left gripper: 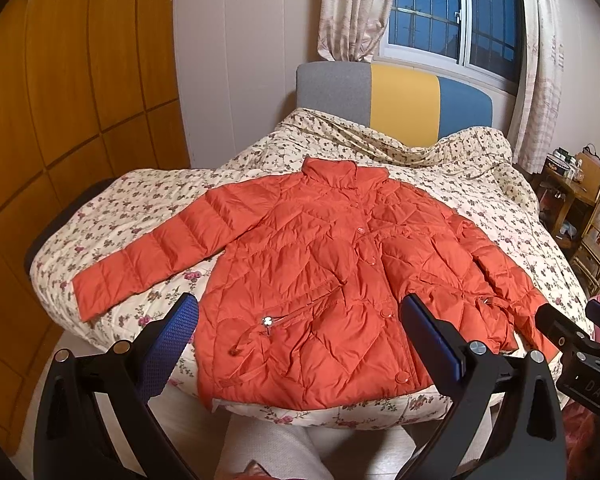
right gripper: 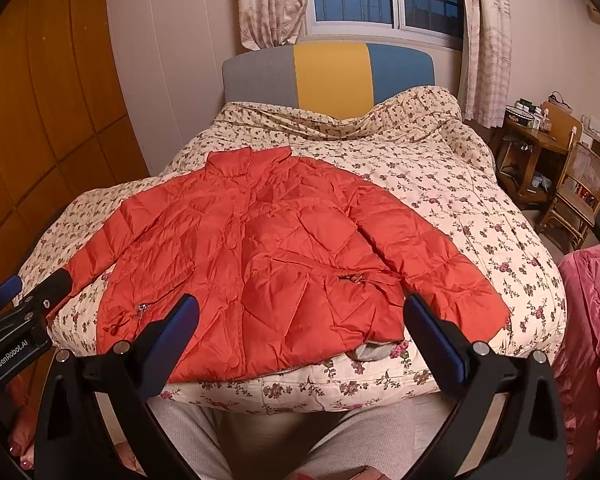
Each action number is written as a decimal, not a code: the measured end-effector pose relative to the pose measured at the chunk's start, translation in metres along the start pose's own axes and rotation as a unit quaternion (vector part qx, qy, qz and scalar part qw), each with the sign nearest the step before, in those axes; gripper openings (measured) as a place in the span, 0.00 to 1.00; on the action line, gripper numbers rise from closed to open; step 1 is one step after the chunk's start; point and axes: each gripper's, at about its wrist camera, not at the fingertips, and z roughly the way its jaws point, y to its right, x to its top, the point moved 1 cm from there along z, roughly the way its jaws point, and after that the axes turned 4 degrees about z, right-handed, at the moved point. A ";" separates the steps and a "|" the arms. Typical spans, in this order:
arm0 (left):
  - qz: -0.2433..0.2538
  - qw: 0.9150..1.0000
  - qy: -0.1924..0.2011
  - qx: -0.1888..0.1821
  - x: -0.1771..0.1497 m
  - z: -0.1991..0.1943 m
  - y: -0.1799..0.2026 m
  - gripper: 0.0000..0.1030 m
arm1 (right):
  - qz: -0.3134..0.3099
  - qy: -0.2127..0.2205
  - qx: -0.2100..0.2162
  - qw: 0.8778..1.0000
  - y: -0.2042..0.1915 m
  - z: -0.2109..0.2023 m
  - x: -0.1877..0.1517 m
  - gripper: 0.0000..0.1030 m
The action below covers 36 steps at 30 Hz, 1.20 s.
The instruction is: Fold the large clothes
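Observation:
An orange quilted puffer jacket (left gripper: 320,268) lies spread face up on the floral quilt, collar toward the headboard, both sleeves out to the sides; it also shows in the right wrist view (right gripper: 268,256). My left gripper (left gripper: 300,332) is open and empty, held above the jacket's hem near the bed's foot. My right gripper (right gripper: 300,332) is open and empty, also held over the hem. The right gripper shows at the right edge of the left wrist view (left gripper: 572,328), and the left gripper at the left edge of the right wrist view (right gripper: 28,292).
The bed with floral quilt (right gripper: 460,216) has a grey, yellow and blue headboard (right gripper: 328,72) under a curtained window. A wooden wardrobe (left gripper: 60,120) stands left. A wooden desk and chair (right gripper: 580,184) stand right, with a pink quilt (right gripper: 592,320) nearby. The person's legs (right gripper: 260,440) are below.

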 end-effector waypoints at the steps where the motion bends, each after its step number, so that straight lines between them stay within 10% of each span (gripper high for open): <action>1: 0.000 1.000 0.000 0.000 0.000 0.000 0.000 0.97 | 0.000 0.000 0.000 1.000 0.000 0.000 0.000 0.98; 36: -0.002 1.000 0.001 -0.003 -0.004 0.003 0.001 0.97 | 0.003 -0.007 -0.004 1.000 0.002 0.004 -0.001 0.98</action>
